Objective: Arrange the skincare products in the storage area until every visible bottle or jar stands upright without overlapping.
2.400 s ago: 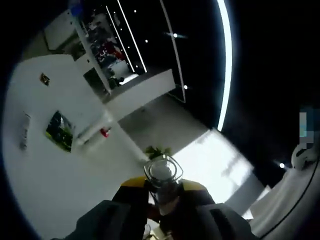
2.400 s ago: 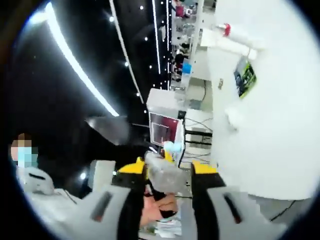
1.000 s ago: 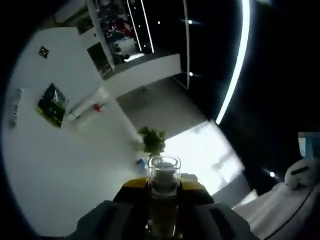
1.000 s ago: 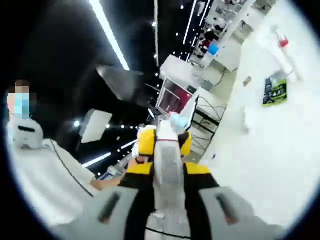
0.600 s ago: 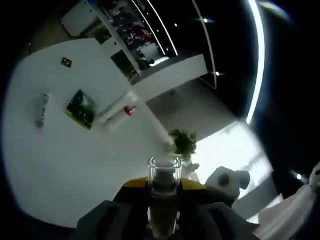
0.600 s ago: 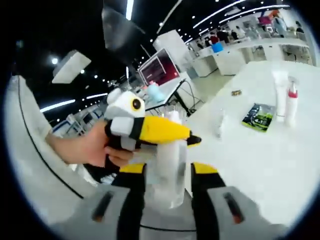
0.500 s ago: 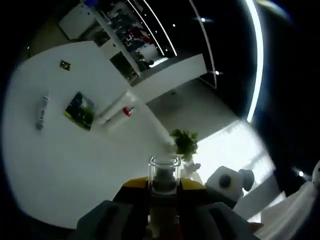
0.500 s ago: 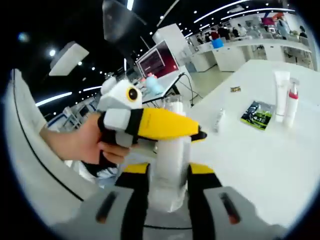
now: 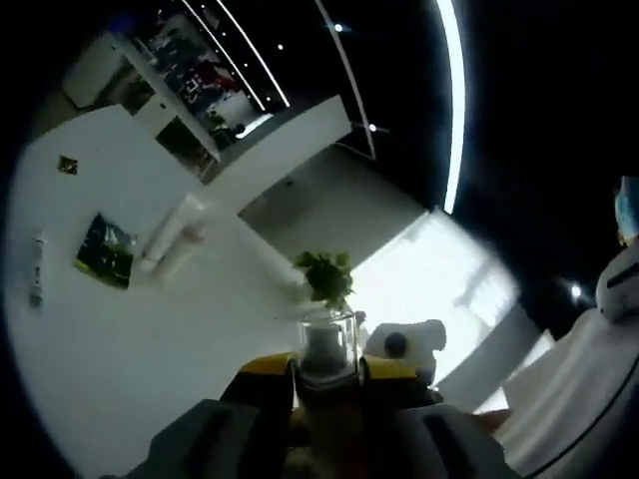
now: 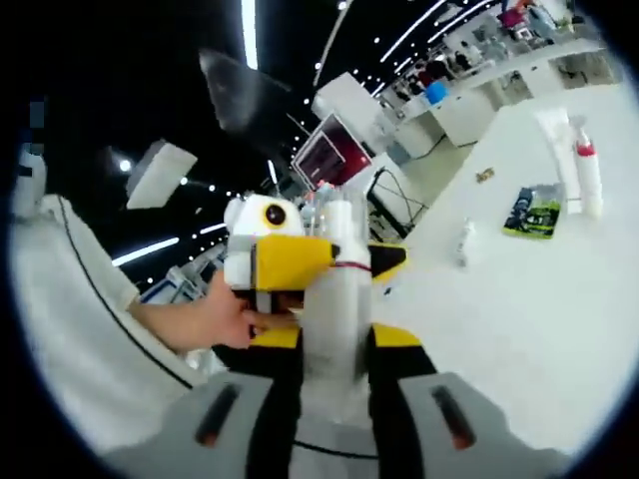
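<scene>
My left gripper (image 9: pixel 324 373) is shut on a bottle with a clear square cap (image 9: pixel 325 343), held up off the white table (image 9: pixel 150 339). My right gripper (image 10: pixel 334 337) is shut on a tall frosted white bottle (image 10: pixel 336 284), also held in the air. In the right gripper view the left gripper (image 10: pixel 290 257), white and yellow, sits right behind that bottle, held by a hand (image 10: pixel 215 317). On the table lie a white tube (image 10: pixel 555 136), a red-capped bottle (image 10: pixel 588 175), a green packet (image 10: pixel 533 212) and a small bottle (image 10: pixel 464 240).
The green packet (image 9: pixel 102 250), the white tube (image 9: pixel 172 231) and a small lying bottle (image 9: pixel 38 271) rest far out on the table. A potted plant (image 9: pixel 325 277) stands beyond the table edge. A white sleeve (image 10: pixel 80 329) fills the left side.
Both cameras swung with the hands. Each bottle stays in its jaws. The left gripper has come close beside the right gripper's bottle.
</scene>
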`<action>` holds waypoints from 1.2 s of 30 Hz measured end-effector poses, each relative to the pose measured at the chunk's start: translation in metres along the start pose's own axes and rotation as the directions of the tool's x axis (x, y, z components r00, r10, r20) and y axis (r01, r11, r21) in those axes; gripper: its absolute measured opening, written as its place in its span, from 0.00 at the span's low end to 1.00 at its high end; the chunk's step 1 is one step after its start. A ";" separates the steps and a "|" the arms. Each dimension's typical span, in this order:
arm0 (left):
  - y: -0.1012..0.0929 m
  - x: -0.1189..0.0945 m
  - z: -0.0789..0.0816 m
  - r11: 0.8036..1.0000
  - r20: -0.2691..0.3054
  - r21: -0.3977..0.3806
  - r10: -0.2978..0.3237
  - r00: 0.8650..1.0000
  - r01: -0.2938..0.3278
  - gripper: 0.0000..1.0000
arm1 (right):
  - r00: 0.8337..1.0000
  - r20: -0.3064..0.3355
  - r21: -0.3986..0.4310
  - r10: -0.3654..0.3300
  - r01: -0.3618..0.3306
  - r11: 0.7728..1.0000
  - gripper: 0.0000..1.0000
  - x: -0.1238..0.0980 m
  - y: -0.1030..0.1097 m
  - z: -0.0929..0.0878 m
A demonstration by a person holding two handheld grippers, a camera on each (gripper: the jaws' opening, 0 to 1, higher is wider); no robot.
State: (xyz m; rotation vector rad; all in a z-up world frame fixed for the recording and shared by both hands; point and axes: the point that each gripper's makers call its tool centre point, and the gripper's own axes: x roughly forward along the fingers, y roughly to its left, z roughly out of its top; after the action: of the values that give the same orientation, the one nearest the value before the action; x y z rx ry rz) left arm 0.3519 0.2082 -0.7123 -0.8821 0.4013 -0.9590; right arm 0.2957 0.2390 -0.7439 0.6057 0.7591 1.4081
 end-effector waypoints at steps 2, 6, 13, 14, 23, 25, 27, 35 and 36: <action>-0.010 0.000 -0.002 0.998 0.018 -0.033 -0.060 0.998 0.061 0.28 | 0.994 0.022 0.060 0.111 -0.112 0.992 0.24 -0.003 0.013 -0.003; -0.027 -0.004 -0.002 0.979 0.096 -0.131 -0.144 0.985 0.156 0.26 | 0.971 0.077 0.114 0.225 -0.233 0.966 0.24 -0.008 0.030 -0.003; -0.010 -0.008 -0.017 0.994 0.092 -0.107 -0.015 0.996 0.025 0.24 | 0.988 0.036 0.107 0.153 -0.156 0.982 0.25 -0.007 0.016 -0.020; -0.002 -0.009 -0.019 0.996 0.096 -0.078 0.037 0.995 -0.030 0.24 | 0.996 0.026 0.049 0.088 -0.090 0.995 0.25 -0.009 0.006 -0.023; 0.030 -0.017 -0.037 0.937 0.122 -0.024 0.348 0.930 -0.348 0.24 | 0.963 -0.114 -0.219 -0.245 0.216 0.952 0.33 -0.014 -0.028 -0.049; 0.032 -0.016 -0.039 0.927 0.133 -0.022 0.374 0.918 -0.375 0.24 | 0.950 -0.142 -0.267 -0.277 0.233 0.935 0.37 -0.011 -0.029 -0.055; 0.033 -0.015 -0.040 0.914 0.148 -0.015 0.403 0.903 -0.405 0.24 | 0.933 -0.139 -0.343 -0.332 0.269 0.900 0.37 -0.009 -0.033 -0.055; 0.026 -0.008 -0.039 0.906 0.162 0.019 0.415 0.895 -0.423 0.24 | 0.913 -0.136 -0.363 -0.384 0.315 0.877 0.26 -0.020 -0.038 -0.048; 0.025 -0.007 -0.039 0.908 0.156 0.021 0.410 0.899 -0.418 0.25 | 0.918 -0.143 -0.343 -0.369 0.303 0.889 0.25 -0.021 -0.037 -0.048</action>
State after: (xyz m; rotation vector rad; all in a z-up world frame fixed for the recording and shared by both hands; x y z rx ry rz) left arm 0.3363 0.2030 -0.7560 -0.7717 0.4124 -0.5040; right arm 0.2815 0.2119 -0.8003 0.0696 0.7395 1.2391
